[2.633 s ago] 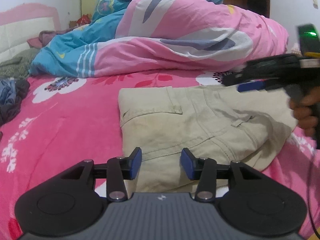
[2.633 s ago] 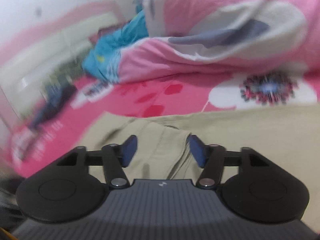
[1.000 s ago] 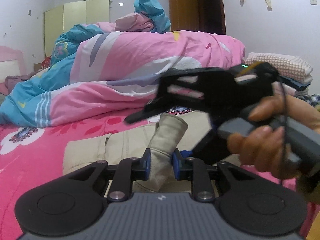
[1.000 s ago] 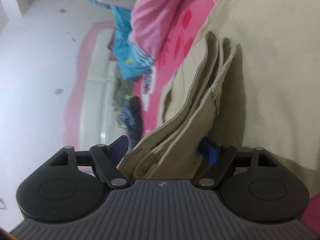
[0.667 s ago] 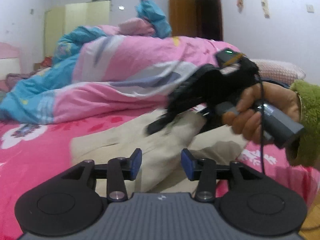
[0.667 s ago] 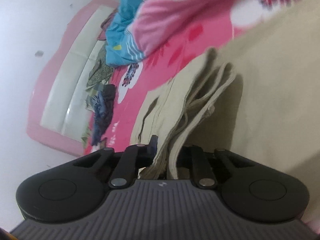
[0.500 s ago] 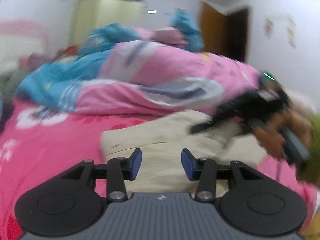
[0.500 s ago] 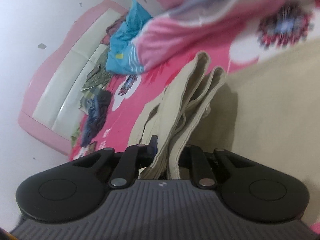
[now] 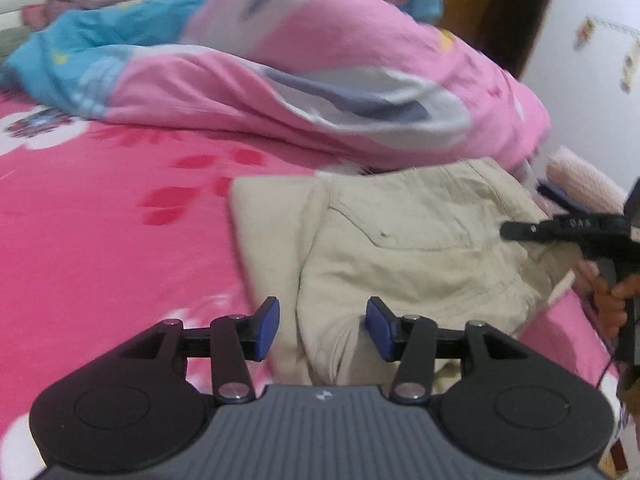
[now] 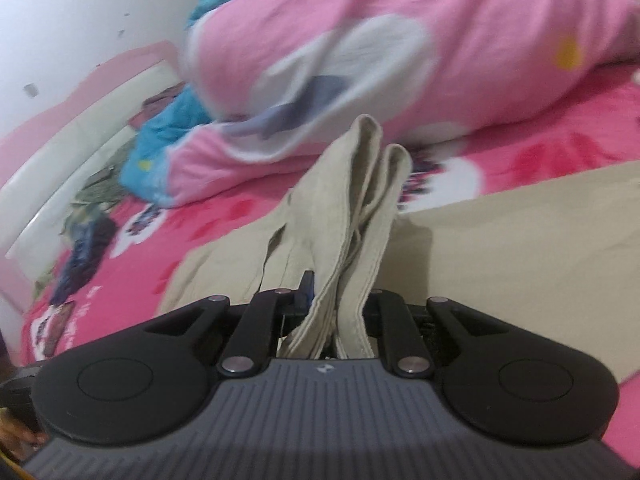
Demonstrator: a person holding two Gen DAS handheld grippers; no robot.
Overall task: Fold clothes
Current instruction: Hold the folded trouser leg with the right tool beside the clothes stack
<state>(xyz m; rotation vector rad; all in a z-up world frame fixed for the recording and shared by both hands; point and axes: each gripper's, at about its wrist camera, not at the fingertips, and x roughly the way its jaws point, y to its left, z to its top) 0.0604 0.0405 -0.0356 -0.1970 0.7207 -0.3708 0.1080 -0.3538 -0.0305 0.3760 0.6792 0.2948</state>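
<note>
Rt tool [image 10: 338,312] clamped on beige trousers [image 10: 352,216] fold; lt tool [image 9: 322,328] fingers apart above them.

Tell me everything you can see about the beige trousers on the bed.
The beige trousers look like sturdy cotton, with stitched seams and a pocket outline showing. They lie partly folded on the pink flowered bedsheet, their far edge near the pink quilt. The right gripper is shut on a bunched, layered edge, lifting it into an upright ridge. The left gripper is open just above the near edge, not clamping it.
</note>
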